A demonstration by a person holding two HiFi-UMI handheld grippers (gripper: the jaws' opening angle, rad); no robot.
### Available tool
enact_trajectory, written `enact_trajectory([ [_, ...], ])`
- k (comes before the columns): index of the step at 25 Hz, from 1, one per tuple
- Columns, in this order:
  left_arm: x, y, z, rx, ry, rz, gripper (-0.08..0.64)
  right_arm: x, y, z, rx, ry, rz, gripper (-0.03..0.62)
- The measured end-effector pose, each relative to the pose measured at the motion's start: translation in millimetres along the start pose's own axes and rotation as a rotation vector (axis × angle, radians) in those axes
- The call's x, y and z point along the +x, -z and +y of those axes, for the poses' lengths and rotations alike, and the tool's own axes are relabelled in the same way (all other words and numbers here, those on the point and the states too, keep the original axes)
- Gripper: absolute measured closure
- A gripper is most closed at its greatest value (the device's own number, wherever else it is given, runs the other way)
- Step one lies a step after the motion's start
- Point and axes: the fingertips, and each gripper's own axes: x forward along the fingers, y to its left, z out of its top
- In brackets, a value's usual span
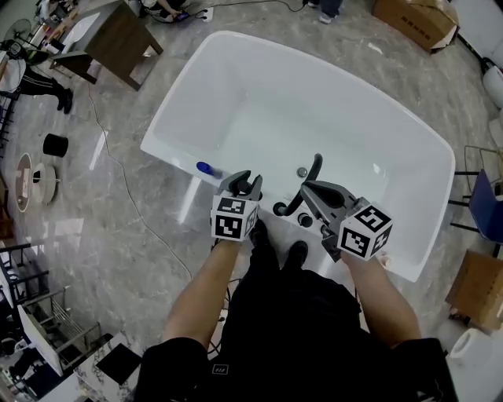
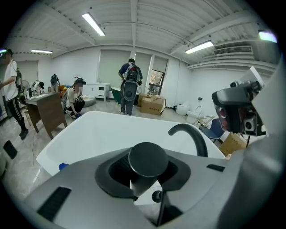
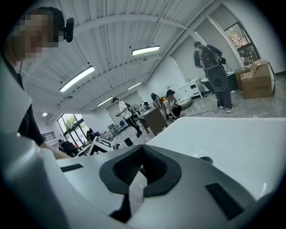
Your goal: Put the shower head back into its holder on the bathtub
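Surroundings: a white, glossy, smooth-walled bathtub [image 1: 330, 110] with rounded corners stands on a polished grey stone-pattern floor [image 1: 102, 228]. A thin cable [image 1: 118, 165] trails over the floor beyond the tub's left end. A brown wooden desk [image 1: 118, 35] stands past the far left corner, a cardboard box [image 1: 413, 20] past the far right corner, and a blue chair [image 1: 487, 206] off the right end. In the left gripper view, a standing person with a backpack [image 2: 130, 85] and a crouching person [image 2: 76, 100] are behind the far rim, well apart from the work. On the near rim, a black curved spout [image 1: 312, 174] arches over the basin with small round black fittings [image 1: 279, 209] at its foot, and a small blue object [image 1: 204, 167] lies at the near left corner. The spout rises between the two tools and just beside the right one. The left tool [image 1: 245, 187] is closed on the shower head [image 2: 148, 159], a matte black cylinder with a flat round end face. It is held over the near rim, left of the spout and above one round fitting; whether it touches the rim cannot be told. The right tool [image 1: 313, 191] has its ribbed dark pads together at the tips, with nothing between them, over the near rim on the spout's right.
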Motion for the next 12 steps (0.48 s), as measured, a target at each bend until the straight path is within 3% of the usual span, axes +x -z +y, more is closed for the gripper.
enact_trajectory([
  [12, 21, 48, 11, -0.028, 0.02, 0.096, 0.442, 2, 14, -11, 0.03, 0.044, 0.03, 0.575],
])
